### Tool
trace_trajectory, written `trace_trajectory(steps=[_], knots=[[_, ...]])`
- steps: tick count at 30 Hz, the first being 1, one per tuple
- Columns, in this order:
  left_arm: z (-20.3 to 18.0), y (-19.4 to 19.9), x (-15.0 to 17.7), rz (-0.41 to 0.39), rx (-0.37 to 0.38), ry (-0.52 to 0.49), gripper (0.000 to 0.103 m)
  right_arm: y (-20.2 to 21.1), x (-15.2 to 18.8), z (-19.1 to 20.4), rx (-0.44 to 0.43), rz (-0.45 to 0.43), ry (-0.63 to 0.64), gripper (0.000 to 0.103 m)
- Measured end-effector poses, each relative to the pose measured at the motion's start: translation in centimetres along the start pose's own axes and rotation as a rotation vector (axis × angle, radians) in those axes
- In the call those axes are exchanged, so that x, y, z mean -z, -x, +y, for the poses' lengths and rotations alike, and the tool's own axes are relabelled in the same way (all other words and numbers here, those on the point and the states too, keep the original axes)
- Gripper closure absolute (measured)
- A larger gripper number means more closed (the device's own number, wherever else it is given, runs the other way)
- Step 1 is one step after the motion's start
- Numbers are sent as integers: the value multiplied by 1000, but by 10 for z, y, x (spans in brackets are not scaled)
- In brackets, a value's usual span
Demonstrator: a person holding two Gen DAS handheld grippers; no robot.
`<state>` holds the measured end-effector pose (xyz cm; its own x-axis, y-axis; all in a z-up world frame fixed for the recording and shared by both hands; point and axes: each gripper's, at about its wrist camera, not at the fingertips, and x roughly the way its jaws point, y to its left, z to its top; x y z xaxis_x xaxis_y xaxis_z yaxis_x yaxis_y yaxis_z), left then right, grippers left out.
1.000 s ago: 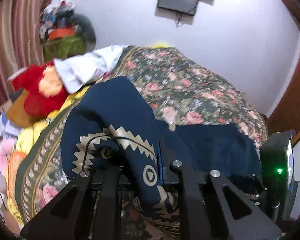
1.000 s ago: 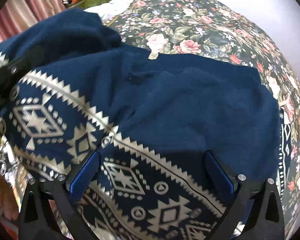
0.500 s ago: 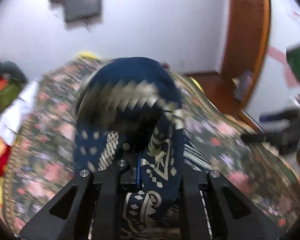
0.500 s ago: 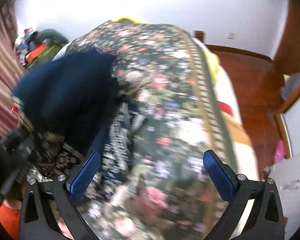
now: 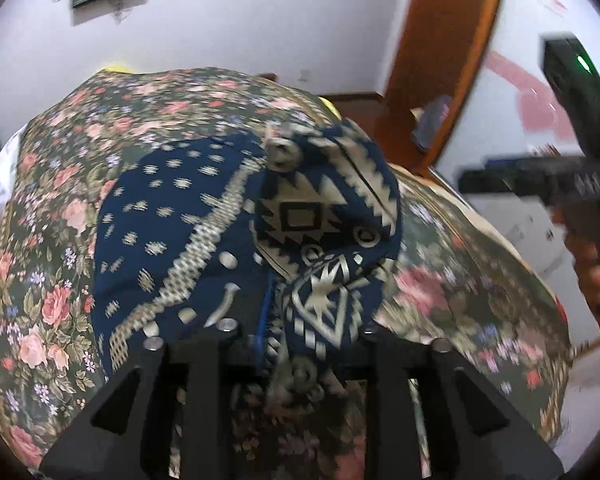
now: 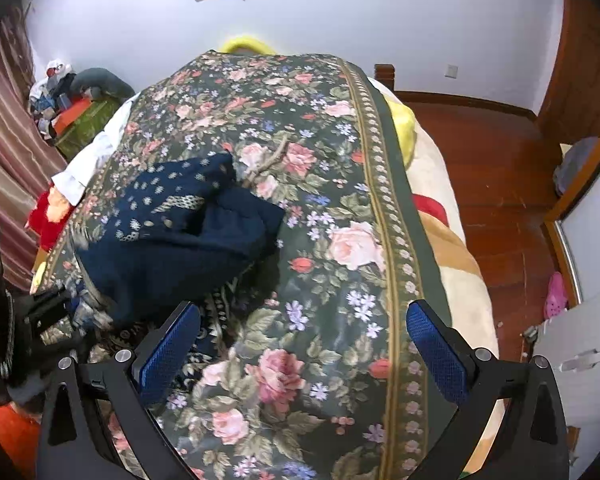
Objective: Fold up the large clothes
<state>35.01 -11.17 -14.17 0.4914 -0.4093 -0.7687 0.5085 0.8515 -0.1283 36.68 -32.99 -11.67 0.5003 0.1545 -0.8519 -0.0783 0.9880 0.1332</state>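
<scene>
A navy garment with a cream geometric pattern [image 5: 188,232] lies bunched on the floral bedspread [image 5: 52,280]. My left gripper [image 5: 268,328] is shut on a fold of it, and the cloth drapes over the fingers. In the right wrist view the garment [image 6: 172,232] lies in a heap at the left of the bed. My right gripper [image 6: 304,356] is open and empty, its blue pads [image 6: 436,356] spread above the bare bedspread [image 6: 340,240], to the right of the garment.
The bed's right edge drops to a wooden floor [image 6: 492,168]. Red stuffed toy and white cloth [image 6: 76,176] lie at the bed's left, clutter [image 6: 72,100] by the striped curtain. A wooden door frame [image 5: 440,60] stands right. My right gripper's body [image 5: 572,160] shows at right.
My left gripper has swung right with the garment, folding it over itself into a heap. My right gripper has come off the cloth and now hovers over bare bedspread.
</scene>
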Motion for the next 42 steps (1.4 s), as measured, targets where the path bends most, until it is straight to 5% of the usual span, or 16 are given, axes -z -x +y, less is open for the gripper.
trace_trajectory(steps=[2, 4, 7, 15, 20, 24, 27, 31, 42], knots=[[-3, 7, 1, 11, 28, 1, 53, 3, -2, 4, -8, -7, 4, 0], [-4, 18, 1, 8, 72, 28, 44, 8, -5, 8, -28, -15, 4, 0], [-1, 40, 2, 10, 98, 75, 42, 17, -12, 17, -71, -29, -3, 0], [49, 73, 5, -4, -14, 204, 41, 19, -34, 67, -159, -52, 53, 0], [100, 65, 11, 7, -79, 346, 41, -11, -45, 102, -163, -21, 94, 0], [124, 36, 23, 82, -55, 422, 41, -57, -42, 101, -104, 68, 65, 0], [125, 19, 34, 128, -18, 434, 35, -91, -25, 79, -49, 151, 25, 0], [122, 9, 46, 140, 10, 419, 22, -117, 7, 49, -96, 270, -32, 0], [109, 12, 76, 212, -16, 305, 18, -97, 36, 25, -161, 302, -21, 0]])
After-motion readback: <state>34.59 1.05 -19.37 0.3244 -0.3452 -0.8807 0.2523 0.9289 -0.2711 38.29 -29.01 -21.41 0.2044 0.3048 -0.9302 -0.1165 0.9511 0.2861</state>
